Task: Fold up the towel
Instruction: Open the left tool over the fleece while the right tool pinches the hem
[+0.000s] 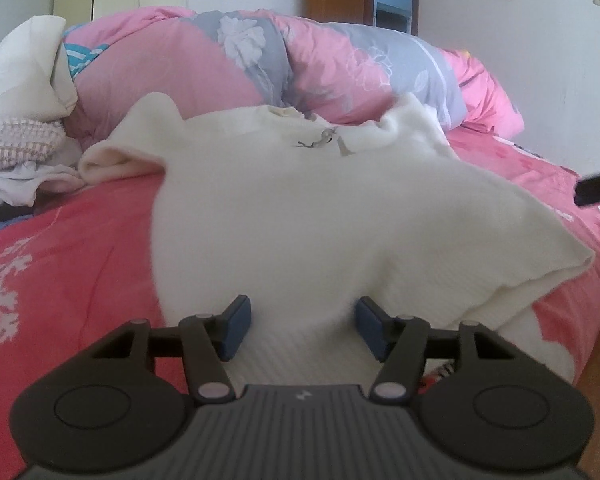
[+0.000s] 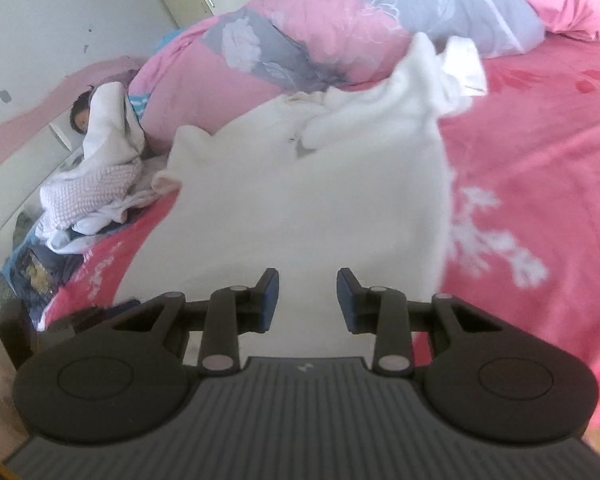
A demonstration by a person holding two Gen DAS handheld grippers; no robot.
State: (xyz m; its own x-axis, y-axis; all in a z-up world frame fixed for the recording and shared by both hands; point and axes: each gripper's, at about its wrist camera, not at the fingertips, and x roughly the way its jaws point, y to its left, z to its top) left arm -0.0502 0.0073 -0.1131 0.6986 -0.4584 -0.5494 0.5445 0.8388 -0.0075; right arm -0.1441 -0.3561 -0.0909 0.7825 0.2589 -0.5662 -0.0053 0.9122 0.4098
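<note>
Towel, white, lies mostly spread on the pink bed, its 3 o'clock side flipped inward. Left gripper and right gripper hover over its 6 o'clock edge, fingers apart, nothing held. Most folding looks left.

white towel, pink bed (rumpled)

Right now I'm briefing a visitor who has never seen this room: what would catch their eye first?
Probably the white garment spread across the middle of the pink bedsheet, its near edge between the open left tongs. Behind it, a bulky pink and grey floral quilt is heaped along the far side. At the left lies a pile of white and pale pink laundry.
</note>
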